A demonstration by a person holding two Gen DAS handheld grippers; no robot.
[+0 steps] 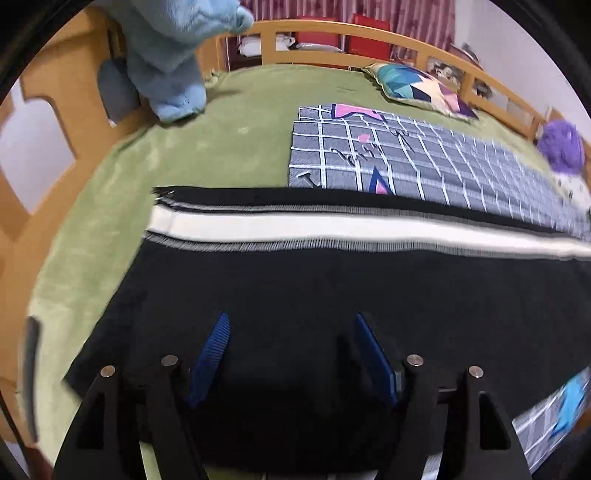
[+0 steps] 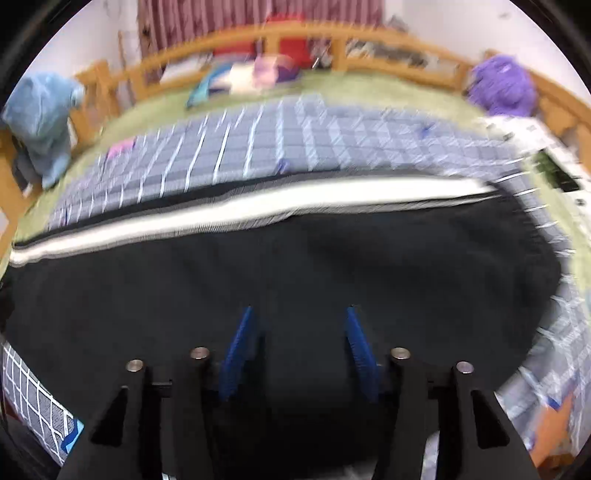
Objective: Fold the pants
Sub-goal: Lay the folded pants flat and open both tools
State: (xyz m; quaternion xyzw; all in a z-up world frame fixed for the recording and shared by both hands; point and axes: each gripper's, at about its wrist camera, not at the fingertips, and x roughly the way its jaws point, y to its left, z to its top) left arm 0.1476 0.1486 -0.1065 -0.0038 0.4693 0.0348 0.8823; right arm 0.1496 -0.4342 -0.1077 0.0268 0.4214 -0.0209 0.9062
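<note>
The left gripper [image 1: 291, 321] and right gripper [image 2: 299, 314] are hanging released over the black striped pants [image 1: 295, 280]; grabbing one layer may be spoiling the fold.

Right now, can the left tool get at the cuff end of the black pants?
Probably yes. The left tool is open above the black pants, and the cuff end lies flat on the green blanket ahead and to its left, nothing between them.

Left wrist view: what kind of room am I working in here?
Most likely a bedroom: the black pants lie on a bed with a green blanket and a wooden rail, with a patterned pillow and curtains behind.
</note>
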